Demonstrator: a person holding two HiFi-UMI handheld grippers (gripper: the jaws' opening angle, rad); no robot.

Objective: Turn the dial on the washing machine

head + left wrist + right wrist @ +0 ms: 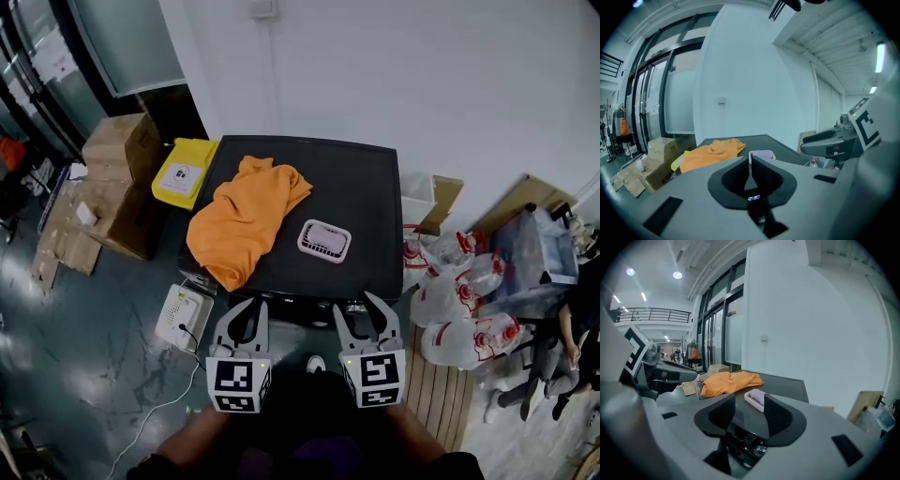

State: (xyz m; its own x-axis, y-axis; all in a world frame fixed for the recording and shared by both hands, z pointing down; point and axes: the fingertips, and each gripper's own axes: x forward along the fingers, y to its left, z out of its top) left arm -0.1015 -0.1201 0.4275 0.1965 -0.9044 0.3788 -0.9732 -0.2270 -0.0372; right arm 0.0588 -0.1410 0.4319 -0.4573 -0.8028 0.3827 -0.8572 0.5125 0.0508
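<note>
Closest to me, I am holding both grippers side by side at the front edge of the washing machine [366, 187]. The left gripper [251, 305] is showing its pads [761, 176] pressed flat together. The right gripper [358, 302] is standing with its jaws moderately apart, touching nothing. Just below the tips, the dark control panel [745, 439] is running left to right along the machine's front, with a small lit display [753, 198]. I cannot pick out the dial on it or tell which way it points. Beyond, the machine's dark top is stretching away from me, carrying an orange garment [246, 217] on the left and a pink basket [324, 240] just beside it.
</note>
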